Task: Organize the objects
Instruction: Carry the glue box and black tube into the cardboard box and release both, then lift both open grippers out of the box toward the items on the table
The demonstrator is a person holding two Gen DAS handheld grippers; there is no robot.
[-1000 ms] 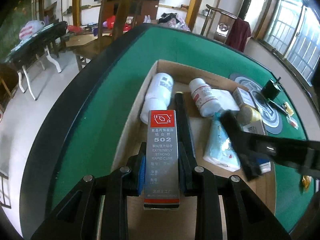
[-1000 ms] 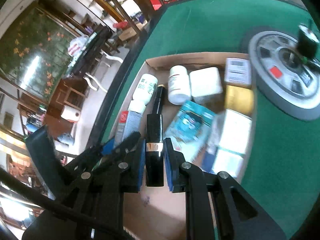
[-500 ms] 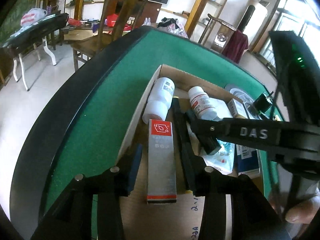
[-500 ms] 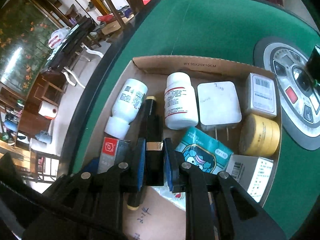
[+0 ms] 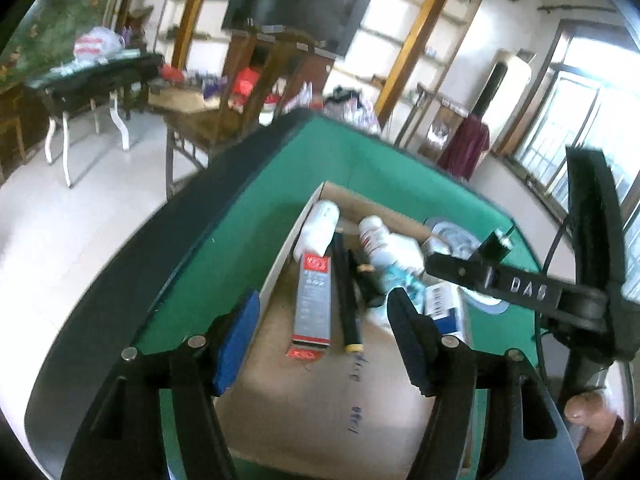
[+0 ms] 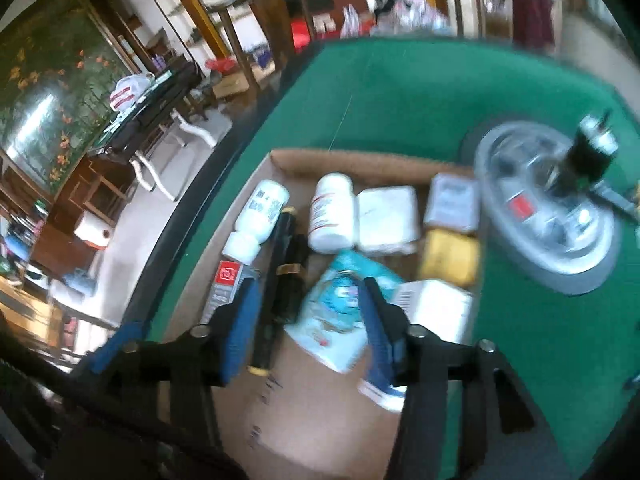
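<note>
A grey glue box with red ends [image 5: 313,304] lies in the cardboard box [image 5: 320,392], below and between the fingers of my left gripper [image 5: 323,296]. Its jaws are opening and no pad touches the glue box. A black tube with a gold band [image 6: 290,276] lies beside a longer black tube [image 6: 266,320]. My right gripper [image 6: 308,290] hovers over them, its jaws also opening with nothing pressed between them. In the left wrist view the right gripper's arm [image 5: 512,288] crosses from the right.
In the box lie two white bottles [image 6: 260,216] [image 6: 332,216], a white charger [image 6: 388,216], a teal tissue pack [image 6: 340,308], a yellow roll [image 6: 450,258] and small cartons [image 6: 452,204]. A grey round disc [image 6: 548,208] sits on the green table [image 6: 400,100]. A wooden chair [image 5: 240,92] stands beyond it.
The left gripper let go of the glue box and drew back and up. The right gripper opened and released the gold-banded black tube, which now lies in the box.
</note>
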